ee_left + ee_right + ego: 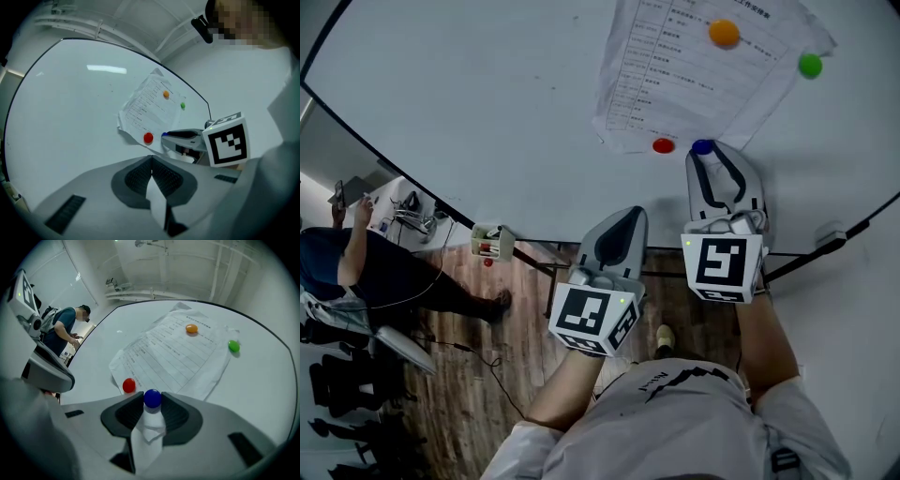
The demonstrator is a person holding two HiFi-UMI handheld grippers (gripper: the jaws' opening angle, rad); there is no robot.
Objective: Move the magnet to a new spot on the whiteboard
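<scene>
The round, glossy blue magnet (153, 398) is clasped between the ribbed dark jaws of the grey plastic right gripper (709, 156). It is seen at the lower edge of the crumpled printed paper sheet (694, 84) on the smooth whiteboard (487, 94), beside a round red magnet (663, 145). The left gripper (151, 160) is held with its jaws pressed together on nothing.

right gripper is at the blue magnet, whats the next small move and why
Probably pull the blue magnet off the whiteboard and carry it toward bare board beside the paper. The right gripper looks closed on the magnet, one jaw on each side, at the paper's lower edge, so the grasp seems done.
</scene>
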